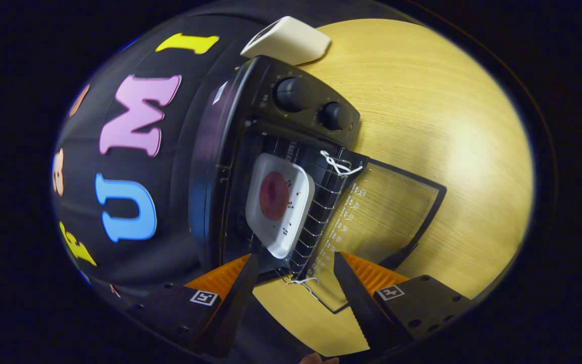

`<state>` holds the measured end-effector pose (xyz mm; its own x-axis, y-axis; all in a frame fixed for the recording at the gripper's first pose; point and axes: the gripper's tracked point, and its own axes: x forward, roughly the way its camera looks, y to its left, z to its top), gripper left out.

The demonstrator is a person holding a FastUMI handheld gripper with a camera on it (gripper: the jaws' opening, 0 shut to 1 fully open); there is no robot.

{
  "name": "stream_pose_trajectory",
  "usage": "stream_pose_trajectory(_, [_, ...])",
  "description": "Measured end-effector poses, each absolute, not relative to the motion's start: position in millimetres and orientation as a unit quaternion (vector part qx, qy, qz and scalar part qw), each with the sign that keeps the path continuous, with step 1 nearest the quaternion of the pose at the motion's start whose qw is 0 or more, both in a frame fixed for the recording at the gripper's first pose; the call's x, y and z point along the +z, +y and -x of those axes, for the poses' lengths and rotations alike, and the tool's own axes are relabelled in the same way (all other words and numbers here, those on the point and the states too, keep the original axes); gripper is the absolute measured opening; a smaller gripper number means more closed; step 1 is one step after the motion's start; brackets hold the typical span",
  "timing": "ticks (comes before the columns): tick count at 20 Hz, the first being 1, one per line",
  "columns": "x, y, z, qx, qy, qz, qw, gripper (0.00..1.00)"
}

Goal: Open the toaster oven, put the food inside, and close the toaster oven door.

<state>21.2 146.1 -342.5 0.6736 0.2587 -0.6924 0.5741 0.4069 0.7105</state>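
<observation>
nearest of all, the gripper (296, 268) has its two fingers spread wide apart, pinching nothing, with bare wooden table (422, 101) showing in the gap between them. each finger carries a small square marker tag near its base. a sliver of a hand (316, 359) peeks in at the very bottom, behind the fingers.

just ahead of the fingertips lies the toaster oven door (377, 212), dropped fully open and lying flat over the table, its glass see-through so the wood grain shows beneath. a row of small printed marks runs along the glass. the right finger's tip overlaps the near corner of the door, though whether it touches is hard to say. white string (339, 164) is knotted at the door's far hinge end, and another bit of white string (305, 281) sits at the near end, between the fingertips.

beyond the door, the toaster oven (230, 167) stands open, with a wire rack (324, 202) at its mouth. on that rack rests a white square plate (279, 202) holding the food (274, 195), a round reddish slice. farther right, two dark knobs (291, 94) sit on the control panel.

farthest off, a white boxy object (286, 40) rests behind the oven by the booth's black cloth wall.
</observation>
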Motion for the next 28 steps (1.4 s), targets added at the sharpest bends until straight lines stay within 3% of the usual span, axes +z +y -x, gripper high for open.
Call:
stream_pose_trajectory(7, [-347,150,49,-0.001,0.472,-0.309,0.826,0.99])
stream_pose_trajectory(12, [-359,136,68,0.036,0.466,-0.161,0.869,0.99])
stream_pose_trajectory(18, [-407,141,93,0.062,0.515,-0.071,0.852,0.99])
stream_pose_trajectory(28, [-457,139,82,0.038,0.552,-0.035,0.832,0.99])
